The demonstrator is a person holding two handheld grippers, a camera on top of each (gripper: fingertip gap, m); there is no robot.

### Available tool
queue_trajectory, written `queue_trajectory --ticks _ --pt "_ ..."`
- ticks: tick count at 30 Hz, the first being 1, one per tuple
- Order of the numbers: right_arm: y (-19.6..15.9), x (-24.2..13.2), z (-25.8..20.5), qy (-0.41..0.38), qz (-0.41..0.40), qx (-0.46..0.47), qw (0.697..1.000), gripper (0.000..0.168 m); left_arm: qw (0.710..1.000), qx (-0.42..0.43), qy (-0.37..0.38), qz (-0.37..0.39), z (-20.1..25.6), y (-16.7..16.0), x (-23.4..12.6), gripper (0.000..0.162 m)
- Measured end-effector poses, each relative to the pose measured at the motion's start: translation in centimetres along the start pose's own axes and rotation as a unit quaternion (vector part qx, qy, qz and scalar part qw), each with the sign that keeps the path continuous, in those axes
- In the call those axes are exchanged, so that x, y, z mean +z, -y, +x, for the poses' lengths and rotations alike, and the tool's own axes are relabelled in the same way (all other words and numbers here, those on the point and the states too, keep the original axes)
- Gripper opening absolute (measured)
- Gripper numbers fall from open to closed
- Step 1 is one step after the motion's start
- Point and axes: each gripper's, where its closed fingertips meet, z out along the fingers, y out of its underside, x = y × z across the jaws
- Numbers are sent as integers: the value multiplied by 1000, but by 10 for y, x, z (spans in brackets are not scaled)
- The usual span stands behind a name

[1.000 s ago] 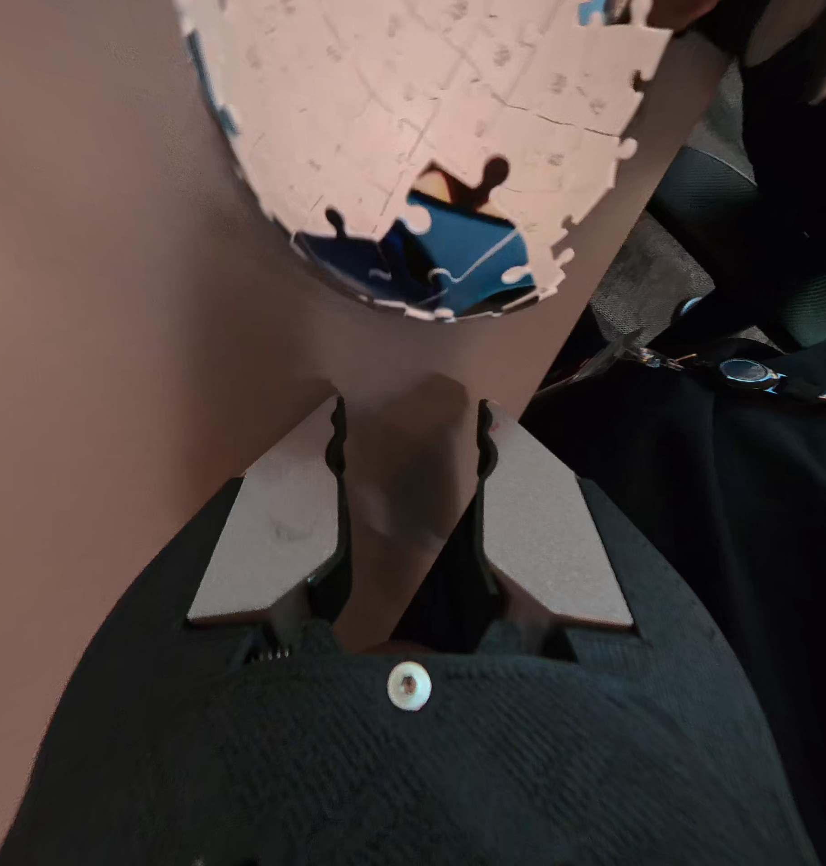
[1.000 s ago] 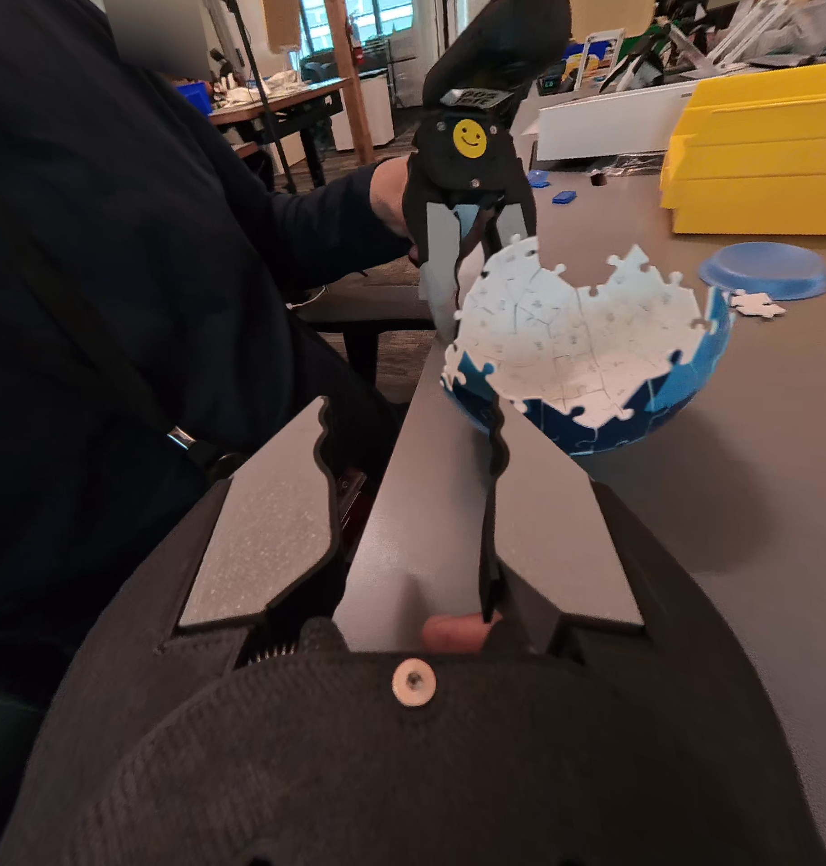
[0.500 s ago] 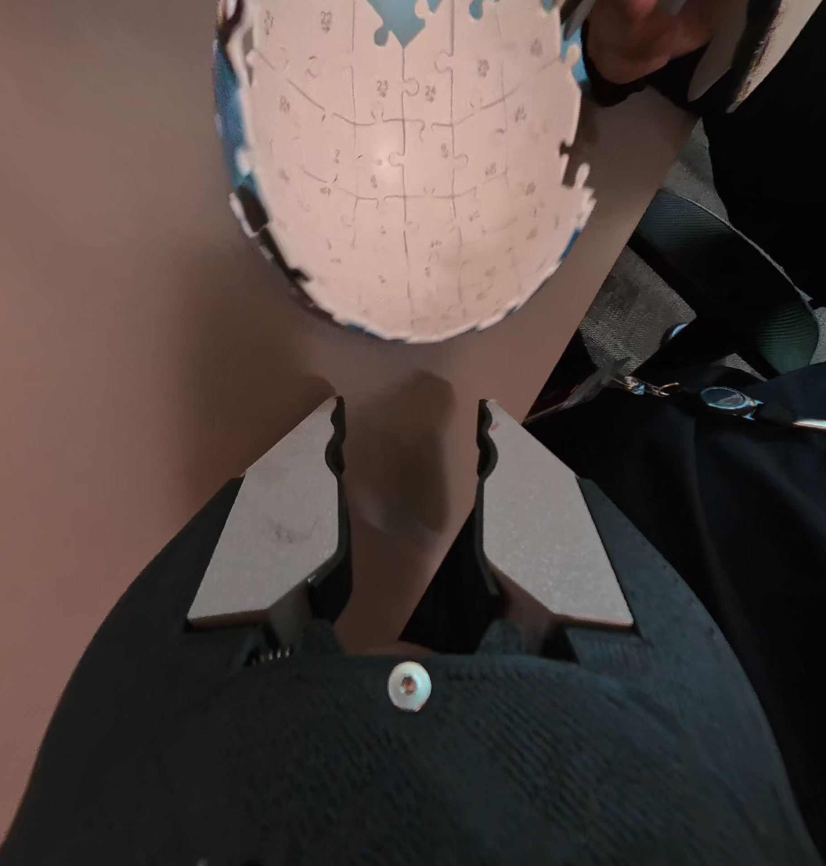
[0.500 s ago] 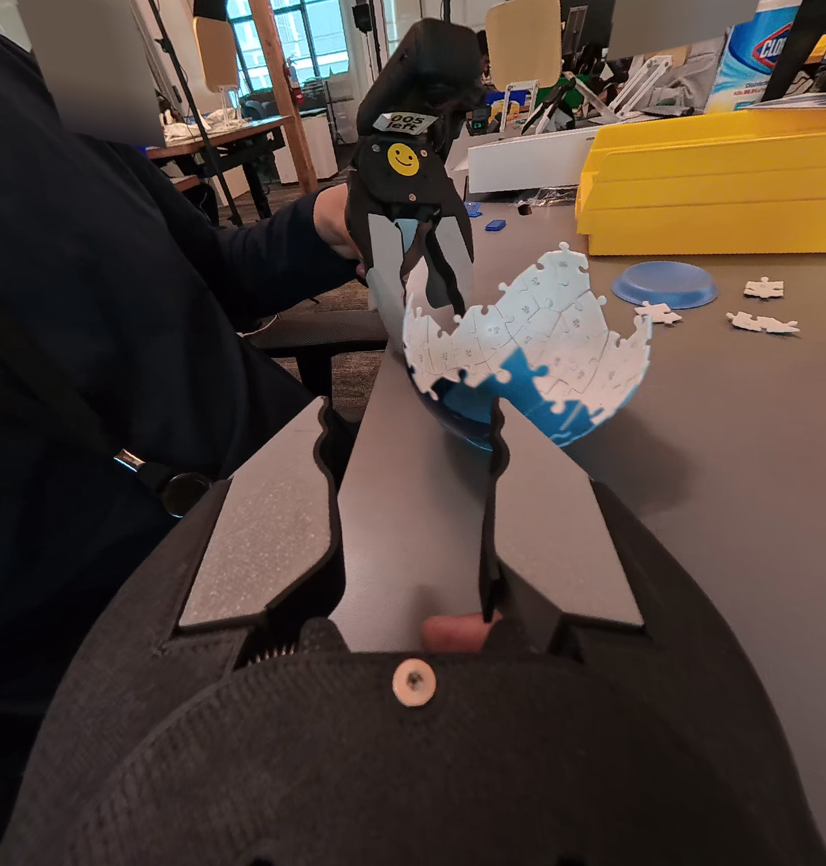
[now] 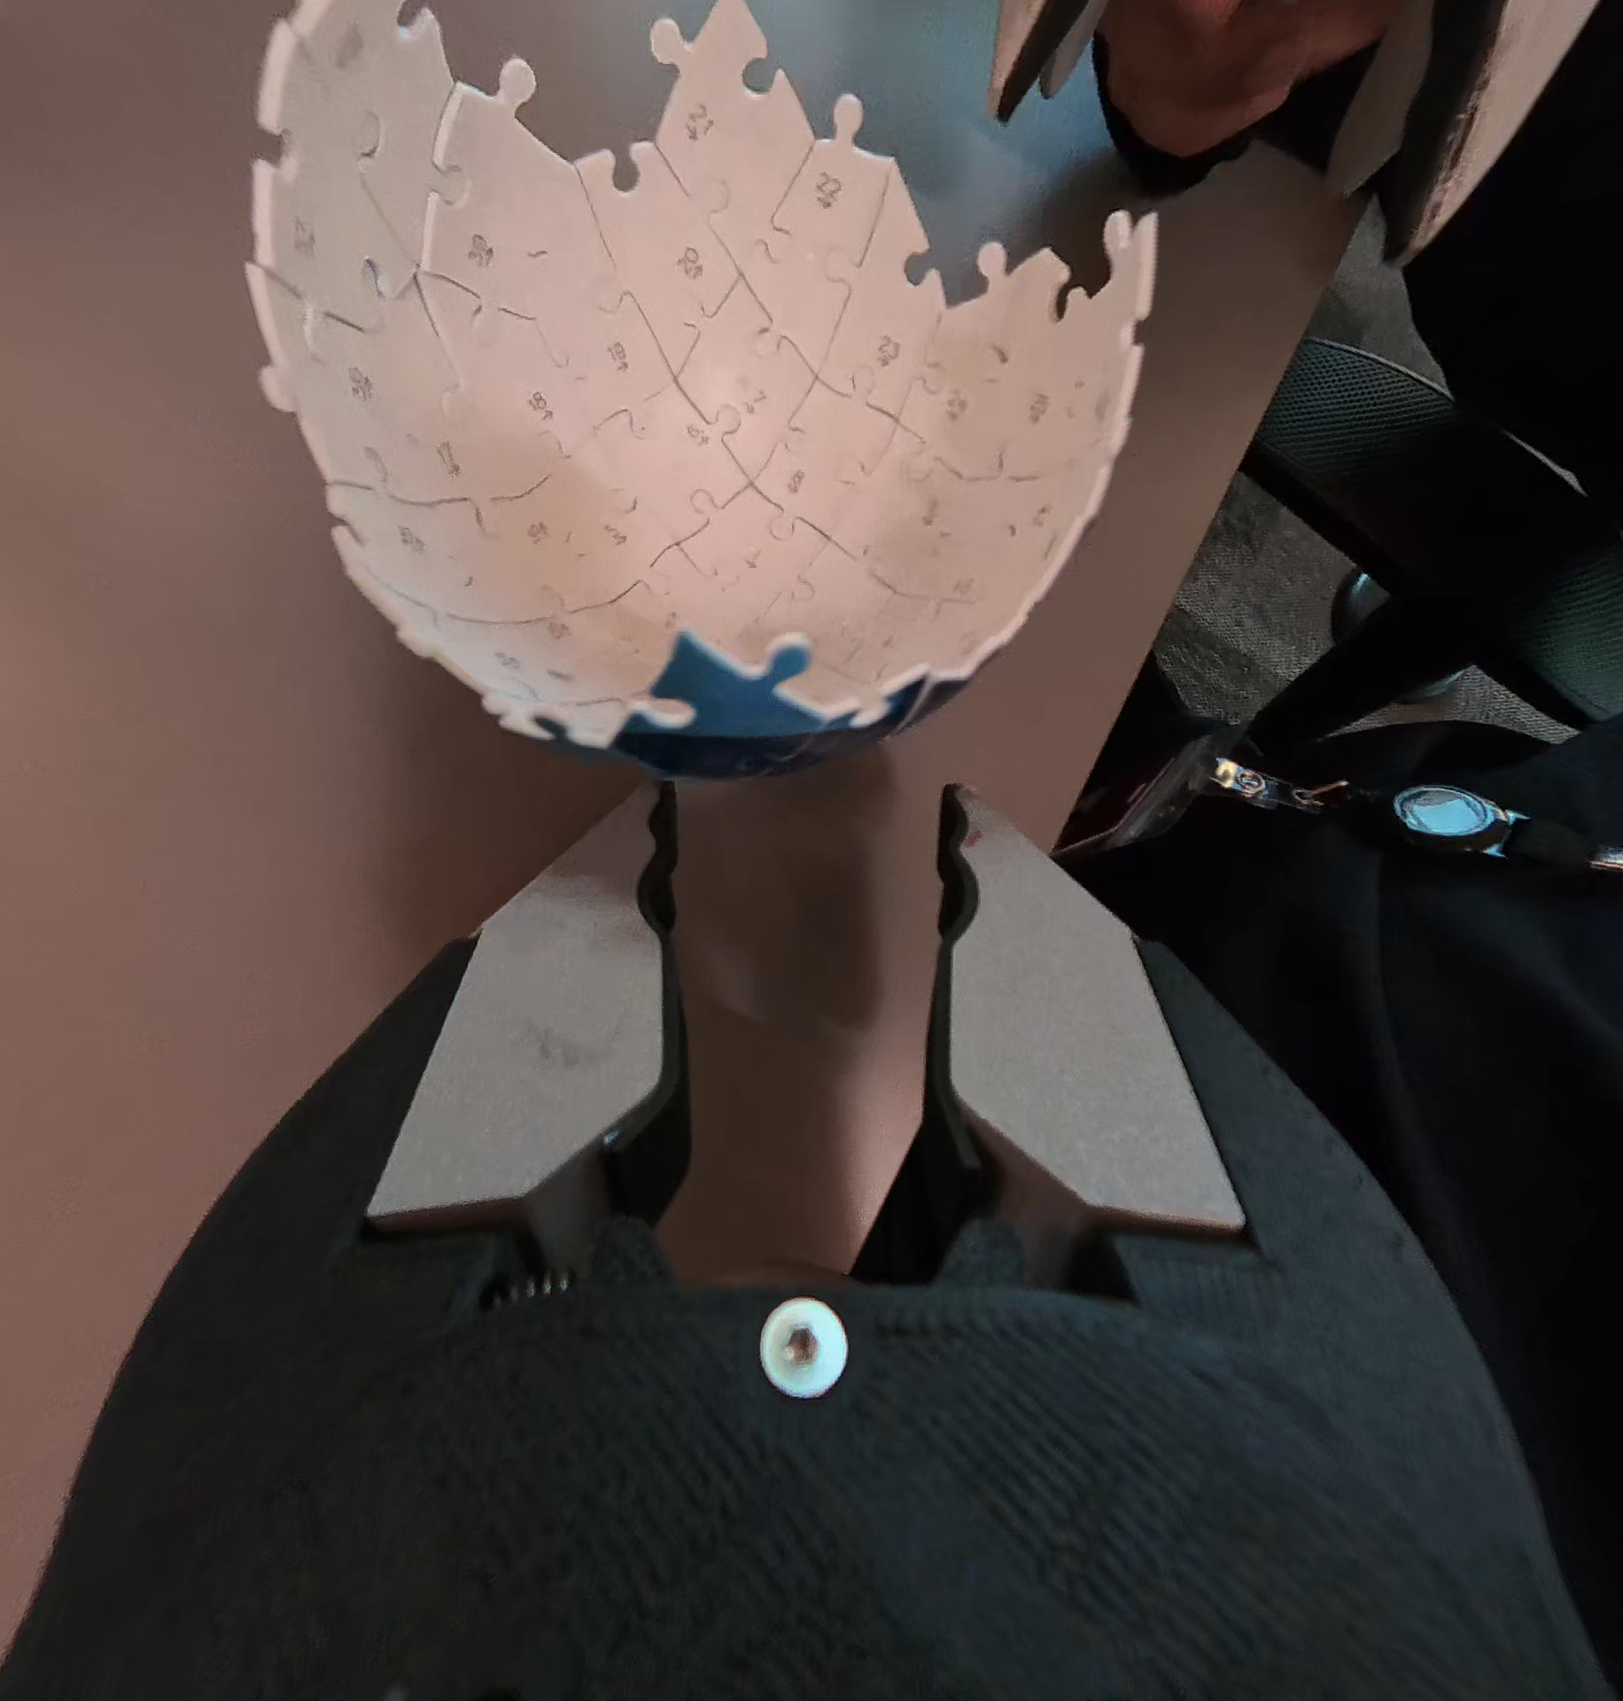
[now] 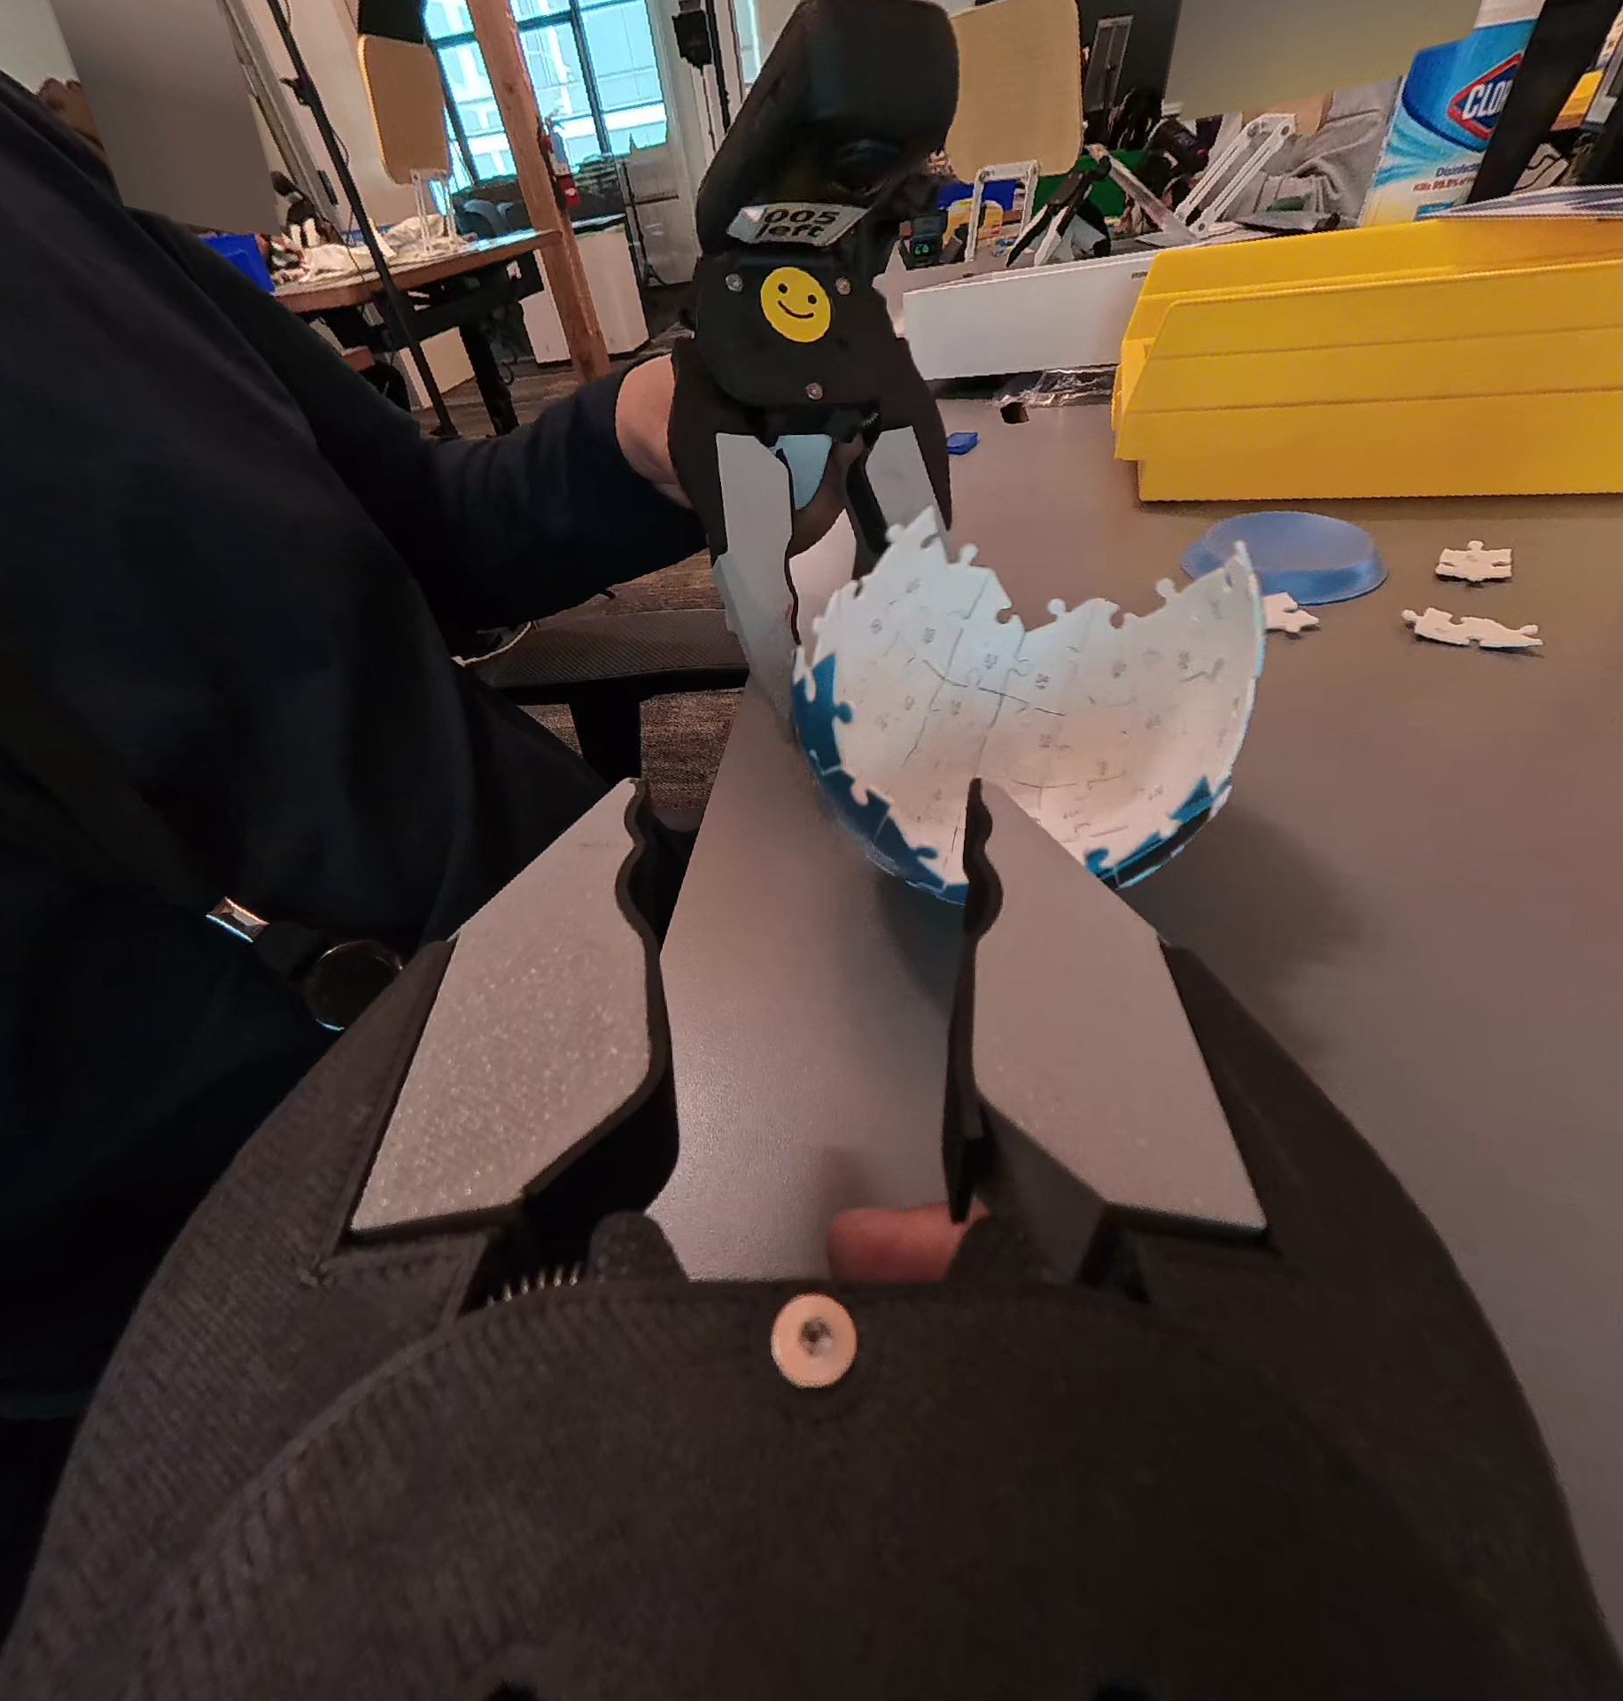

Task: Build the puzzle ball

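Rolled round since a second ago, puzzle ball (image 6: 1029, 709) half-shell near the table (image 6: 1397, 966) edge, hollow tipped up. Left gripper (image 5: 803, 819) and right gripper (image 6: 803, 828) both gaping wide, empty, flanking it. Risk: a careless nudge, shell rolling off or seams popping.

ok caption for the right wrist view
Open right gripper nears the half-built puzzle ball, left gripper at its far rim.
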Motion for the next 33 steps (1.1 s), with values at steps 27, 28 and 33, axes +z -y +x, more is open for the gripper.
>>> queue_trajectory --ticks 27,28,33 --pt "-5 0 14 -27 -15 20 999 65 1000 28 -9 -3 10 18 8 55" --pt "-5 0 14 -27 -15 21 999 65 1000 27 -9 -2 10 18 8 56" --pt "-6 0 15 -26 -16 25 999 66 1000 29 -10 0 11 18 7 55"
